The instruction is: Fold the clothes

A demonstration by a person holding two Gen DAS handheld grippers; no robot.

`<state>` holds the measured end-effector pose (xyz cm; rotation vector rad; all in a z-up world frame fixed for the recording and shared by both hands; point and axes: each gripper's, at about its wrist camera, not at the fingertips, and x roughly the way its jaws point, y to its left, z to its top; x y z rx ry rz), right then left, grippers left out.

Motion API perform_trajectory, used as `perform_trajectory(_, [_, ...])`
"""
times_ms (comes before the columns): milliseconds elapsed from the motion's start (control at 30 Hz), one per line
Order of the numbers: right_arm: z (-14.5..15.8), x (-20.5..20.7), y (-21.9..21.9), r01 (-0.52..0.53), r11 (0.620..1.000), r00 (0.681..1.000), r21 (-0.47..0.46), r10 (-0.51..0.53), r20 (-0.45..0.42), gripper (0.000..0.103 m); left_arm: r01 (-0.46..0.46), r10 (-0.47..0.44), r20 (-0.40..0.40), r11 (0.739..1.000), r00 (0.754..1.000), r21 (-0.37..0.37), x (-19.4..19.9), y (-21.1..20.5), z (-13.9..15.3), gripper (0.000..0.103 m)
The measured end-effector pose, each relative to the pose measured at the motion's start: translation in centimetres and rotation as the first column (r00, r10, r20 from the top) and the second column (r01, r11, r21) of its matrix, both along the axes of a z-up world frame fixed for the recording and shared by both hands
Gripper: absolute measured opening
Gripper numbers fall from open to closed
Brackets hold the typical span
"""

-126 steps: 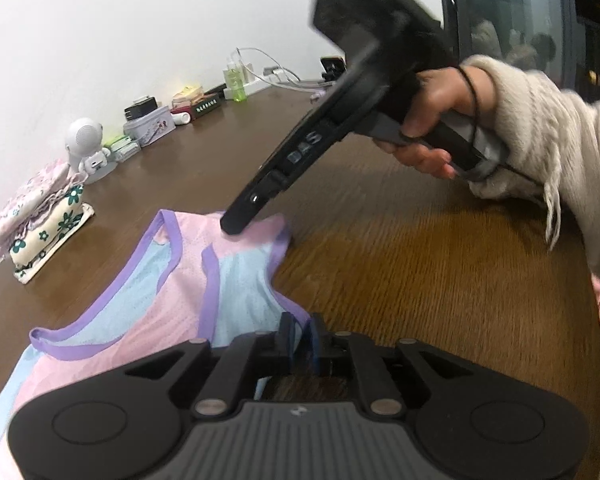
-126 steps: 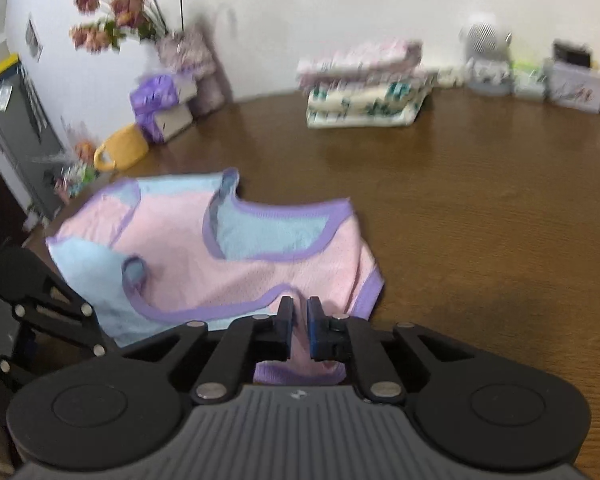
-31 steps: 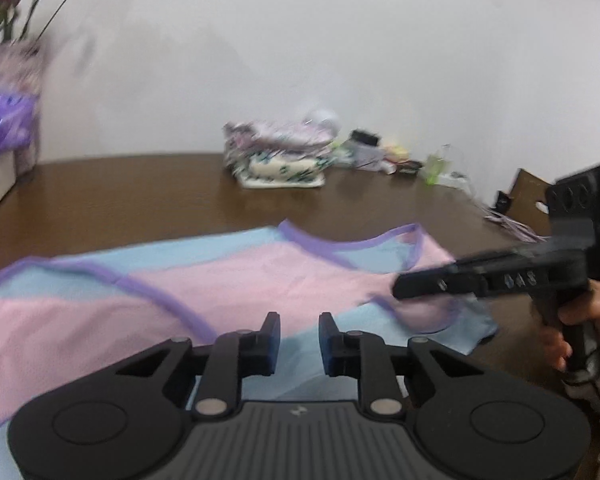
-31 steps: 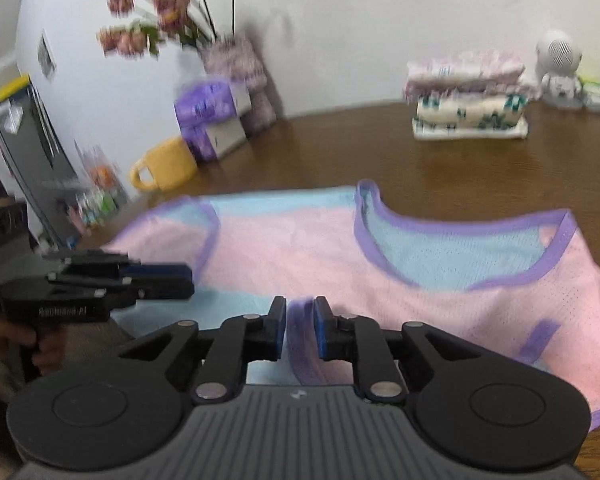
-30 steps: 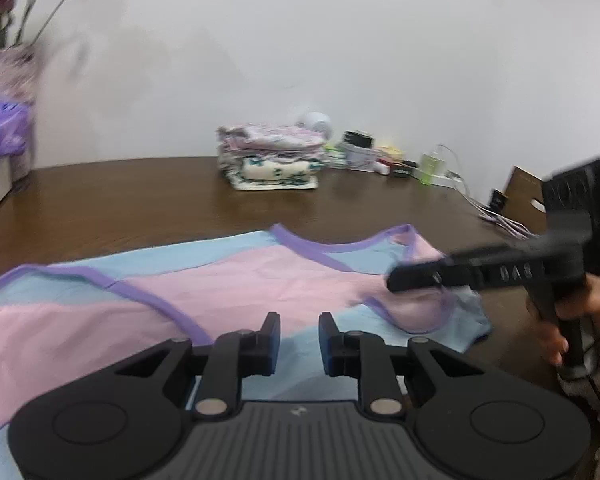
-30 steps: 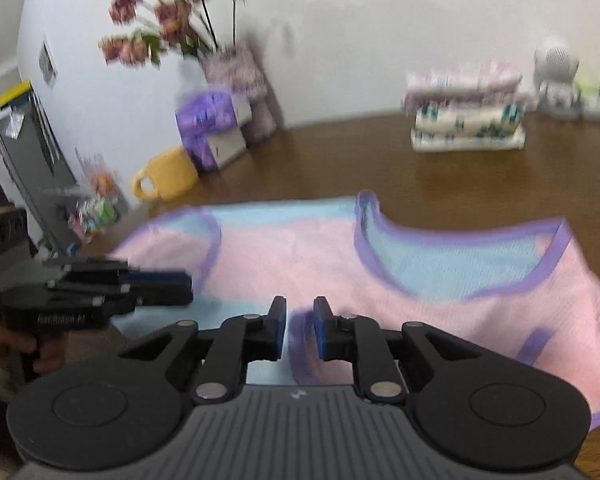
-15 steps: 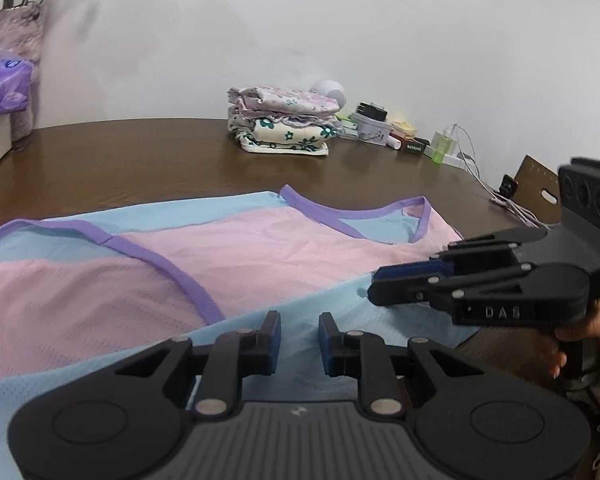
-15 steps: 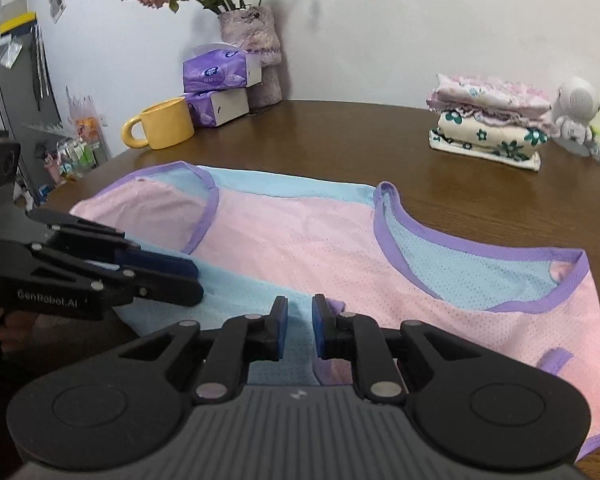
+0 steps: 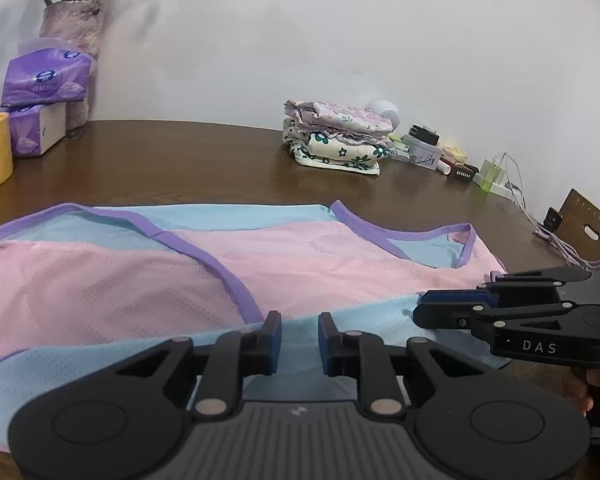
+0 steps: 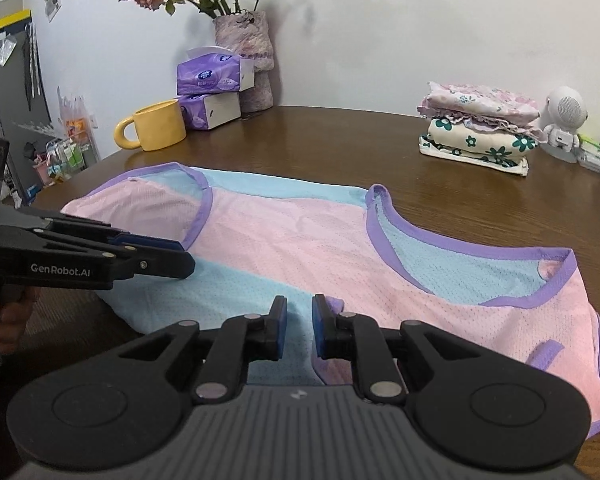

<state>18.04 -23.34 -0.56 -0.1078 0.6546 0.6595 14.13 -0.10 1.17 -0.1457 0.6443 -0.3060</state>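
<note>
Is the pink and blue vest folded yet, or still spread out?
Spread out: the vest lies flat on the table, neckline and armhole showing.

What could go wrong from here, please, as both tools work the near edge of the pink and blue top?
The mesh top is thin and doubled, so the right tool or left tool might pinch only one layer. Uneven lifting could skew the fold. Swinging it far across the table might brush the yellow mug.

Perforated matt mesh cloth vest point(image 10: 300, 248) on glossy dark wood table point(image 10: 340, 144); glazed yellow mug point(image 10: 156, 126).
</note>
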Motion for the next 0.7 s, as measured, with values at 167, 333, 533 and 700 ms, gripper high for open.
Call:
perform_trajectory(167, [-0.1,-0.2,-0.3,0.003,1.0,1.0,0.002,-0.004,0.007,0.013,-0.005,0.005,0.005,1.0,1.0,-0.007,-0.2,0.2,0.0,0.018])
perform_trajectory(333, [-0.2,-0.4,-0.2,0.0,1.0,1.0,-0.006,0.0,0.022,0.014,-0.041,0.041,0.018,0.999,0.999,-0.005,-0.7,0.8,0.3,0.029])
perform_trajectory(533, [-0.3,-0.5,0.0,-0.002,1.0,0.999,-0.019,0.003,0.036,0.014,-0.058,0.059,0.049,0.998,0.997,-0.019,-2.8,2.1,0.9,0.031])
perform_trajectory(700, [-0.2,-0.3,-0.3,-0.005,1.0,1.0,-0.006,0.005,0.026,0.014,-0.098,0.097,0.021,0.995,0.995,0.02,-3.1,3.0,0.4,0.031])
